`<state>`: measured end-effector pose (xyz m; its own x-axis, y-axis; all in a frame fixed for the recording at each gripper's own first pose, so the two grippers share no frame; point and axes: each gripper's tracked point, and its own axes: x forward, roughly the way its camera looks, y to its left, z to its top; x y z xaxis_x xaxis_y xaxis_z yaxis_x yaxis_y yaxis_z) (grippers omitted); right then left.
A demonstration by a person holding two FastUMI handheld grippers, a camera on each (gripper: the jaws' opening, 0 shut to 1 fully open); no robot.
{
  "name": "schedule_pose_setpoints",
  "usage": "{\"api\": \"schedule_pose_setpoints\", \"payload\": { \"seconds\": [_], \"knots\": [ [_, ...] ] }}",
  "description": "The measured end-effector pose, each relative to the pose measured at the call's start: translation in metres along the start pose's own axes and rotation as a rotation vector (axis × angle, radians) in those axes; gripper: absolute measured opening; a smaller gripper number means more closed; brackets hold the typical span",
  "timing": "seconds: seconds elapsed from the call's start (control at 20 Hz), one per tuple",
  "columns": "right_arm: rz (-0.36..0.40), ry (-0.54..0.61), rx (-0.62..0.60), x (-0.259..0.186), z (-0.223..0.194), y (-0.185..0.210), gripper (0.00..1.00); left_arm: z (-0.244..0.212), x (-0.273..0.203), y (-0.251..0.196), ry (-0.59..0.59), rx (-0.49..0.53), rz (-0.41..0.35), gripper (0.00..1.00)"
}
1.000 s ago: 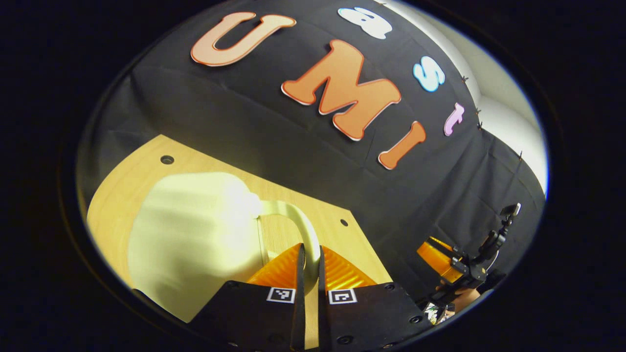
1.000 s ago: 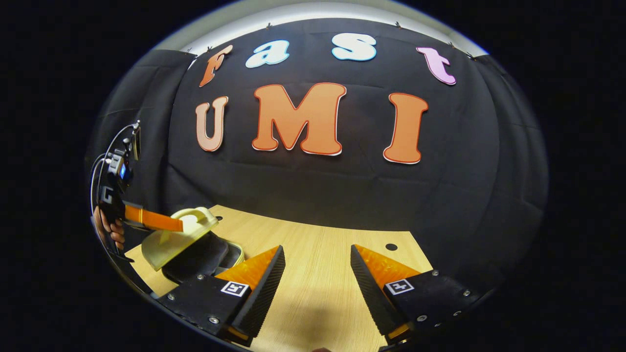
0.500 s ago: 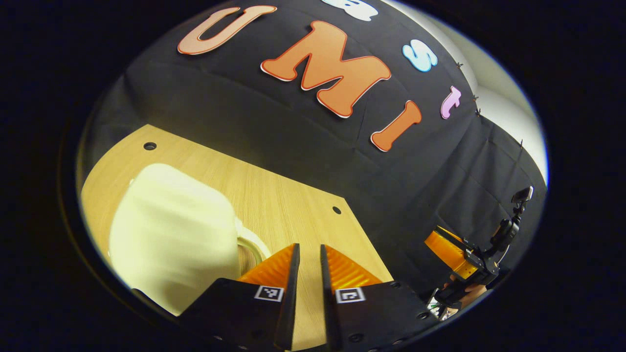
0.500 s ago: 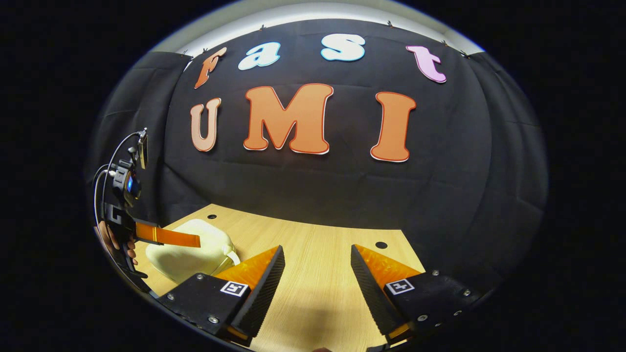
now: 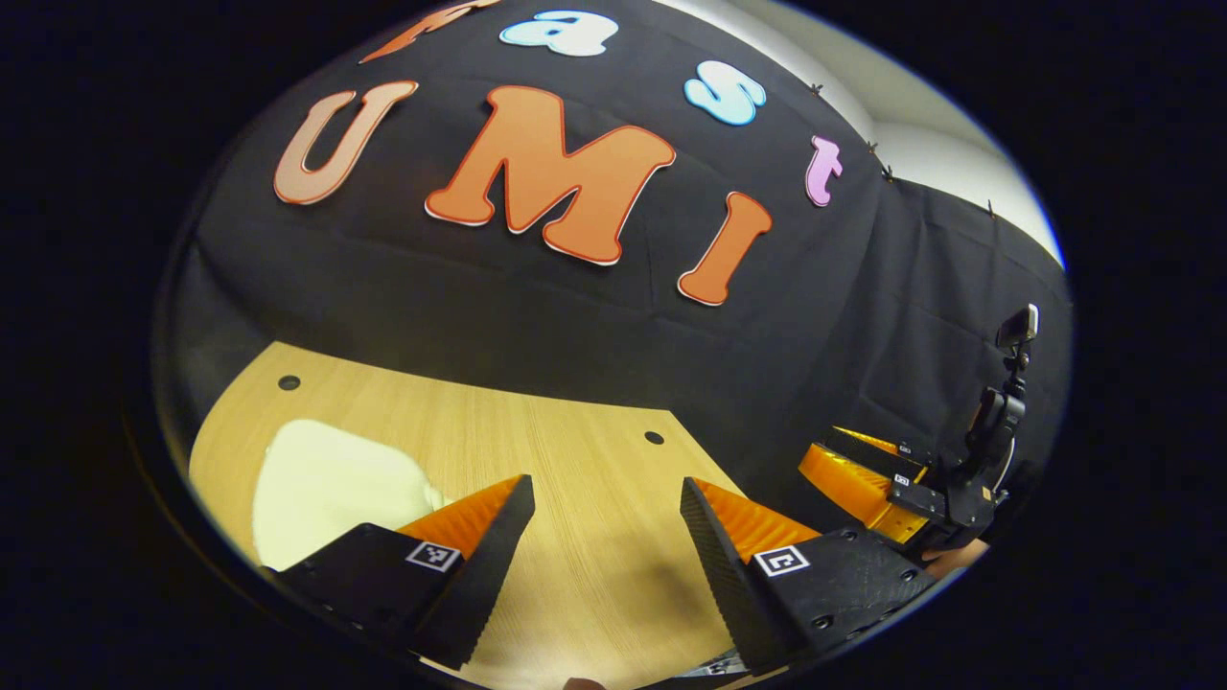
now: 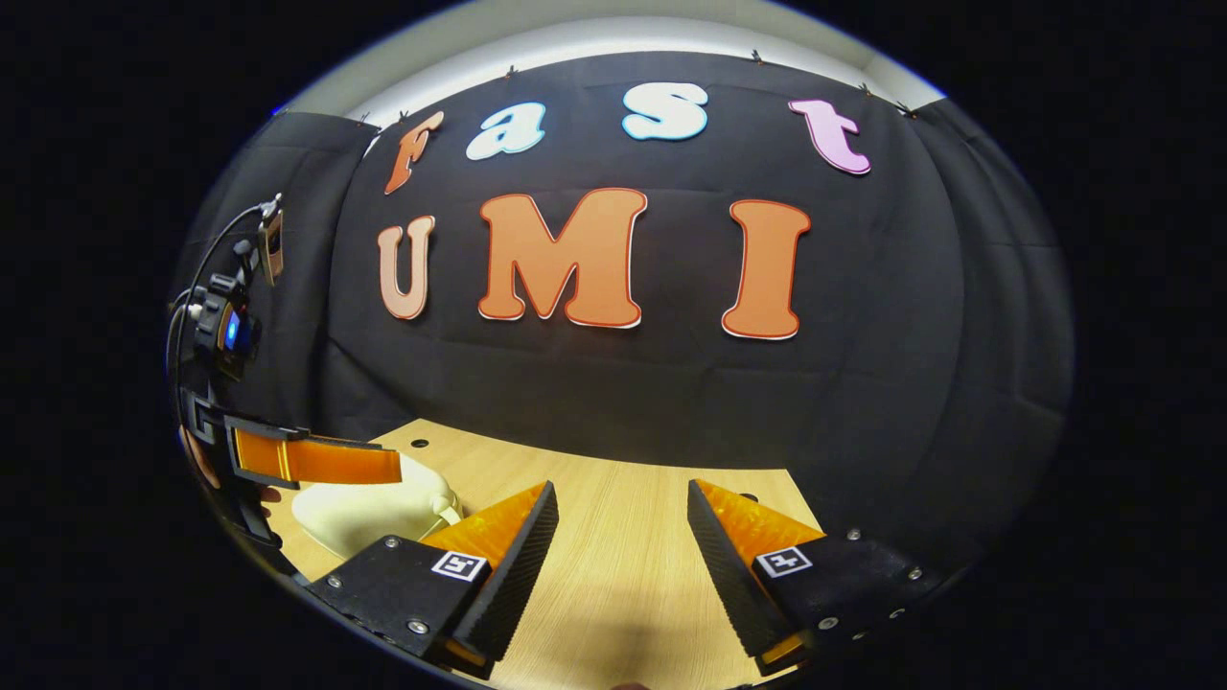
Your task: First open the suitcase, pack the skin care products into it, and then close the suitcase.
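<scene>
As we read the left gripper view from the near edge outward, the left gripper (image 5: 602,494) appears with its two fingers (image 5: 479,537) spread wide apart and nothing between them, poised above the wooden table (image 5: 575,460). Just beyond and to the left of the near finger lies the cream suitcase (image 5: 326,484), resting flat on the tabletop with its lid down; we see no gripper touching it. Two small round holes (image 5: 654,437) mark the table's far edge. Farther off at the right of this view we find the right gripper (image 5: 863,470), seen from the side, with a camera mount (image 5: 1007,402) rising above it; beside it a small part of the holding hand (image 5: 963,551) shows. Turning to the right gripper view, we meet the right gripper (image 6: 623,513) at the bottom, its fingers likewise parted with bare tabletop (image 6: 613,575) in the gap. To the left, past its near finger, the suitcase (image 6: 369,508) sits closed on the table, and the left gripper (image 6: 316,460) hangs just above it, apart from the shell as far as we can tell, with its camera and cable (image 6: 225,321) above. Behind everything stands the black cloth wall (image 6: 671,383).
</scene>
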<state>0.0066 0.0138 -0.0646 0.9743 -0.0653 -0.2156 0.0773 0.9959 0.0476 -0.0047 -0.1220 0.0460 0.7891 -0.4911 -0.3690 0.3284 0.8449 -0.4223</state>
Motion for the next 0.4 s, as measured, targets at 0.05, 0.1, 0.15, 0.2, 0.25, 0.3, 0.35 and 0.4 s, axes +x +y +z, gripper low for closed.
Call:
{"api": "schedule_pose_setpoints", "payload": {
  "seconds": [0.05, 0.1, 0.15, 0.2, 0.25, 0.3, 0.35, 0.4],
  "knots": [
    [0.005, -0.004, -0.004, 0.000, 0.001, 0.000, 0.87, 0.005, -0.001, 0.000, -0.014, 0.017, 0.033, 0.95],
    [0.009, -0.008, -0.008, -0.001, 0.002, 0.000, 0.87, 0.008, 0.001, -0.002, -0.038, 0.037, 0.064, 0.96],
    [0.014, -0.013, -0.013, -0.002, 0.003, -0.001, 0.87, 0.012, 0.000, -0.002, -0.055, 0.060, 0.093, 0.96],
    [0.017, -0.020, -0.017, -0.003, 0.004, -0.003, 0.87, 0.015, -0.002, -0.005, -0.077, 0.085, 0.125, 0.96],
    [0.017, -0.026, -0.021, -0.003, 0.004, -0.005, 0.87, 0.022, -0.003, -0.007, -0.109, 0.109, 0.149, 0.96],
    [0.019, -0.032, -0.023, -0.004, 0.005, -0.007, 0.87, 0.025, -0.005, -0.011, -0.136, 0.132, 0.179, 0.96],
    [0.018, -0.040, -0.025, -0.004, 0.007, -0.011, 0.87, 0.028, -0.007, -0.014, -0.160, 0.149, 0.202, 0.98],
    [0.022, -0.046, -0.027, -0.004, 0.008, -0.012, 0.87, 0.028, -0.009, -0.016, -0.177, 0.165, 0.226, 0.97]
  ]
}}
